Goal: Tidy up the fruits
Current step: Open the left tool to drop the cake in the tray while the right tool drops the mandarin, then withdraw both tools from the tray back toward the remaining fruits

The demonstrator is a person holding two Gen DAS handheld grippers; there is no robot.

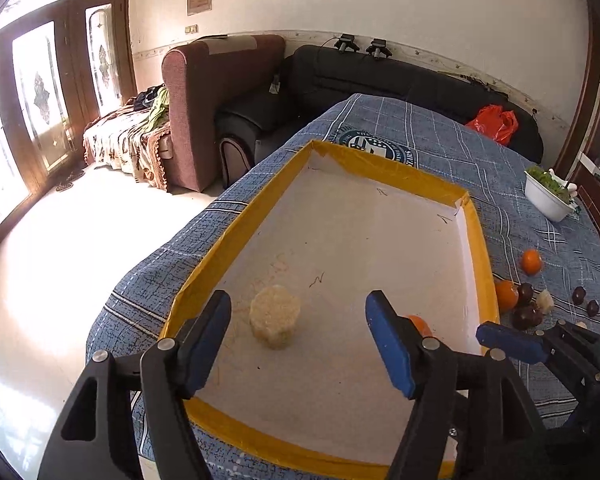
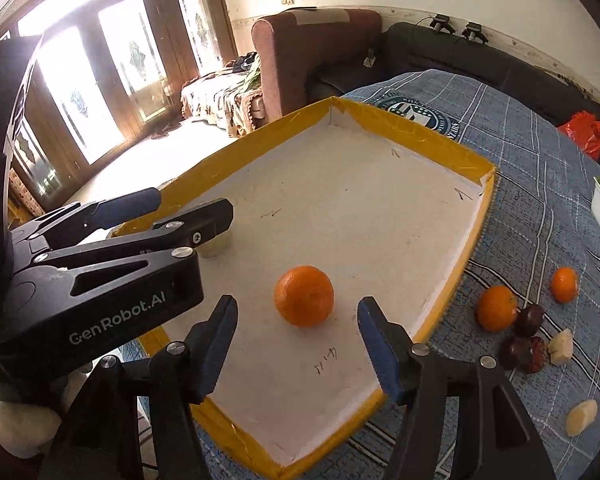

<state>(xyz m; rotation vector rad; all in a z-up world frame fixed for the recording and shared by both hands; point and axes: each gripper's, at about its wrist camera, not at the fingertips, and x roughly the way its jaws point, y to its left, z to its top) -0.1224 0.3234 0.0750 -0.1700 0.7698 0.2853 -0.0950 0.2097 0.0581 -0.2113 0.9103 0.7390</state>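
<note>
Your daylight pours in through the glass doors [image 2: 112, 68] at left, blowing out the panes and glaring off the floor [image 1: 60, 240] (nearly pure white). Fisheye bending curves the edges; corners vignette dark.

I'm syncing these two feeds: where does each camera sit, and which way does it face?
Left wrist: sits on the left gripper, looking along its open blue fingers into the yellow-rimmed tray at a pale cylindrical piece; the right gripper shows at right.
Right wrist: sits on the right gripper, open before an orange in the tray; the left gripper shows at left.
Shared: tray, orange, blue tablecloth, sofas.
</note>
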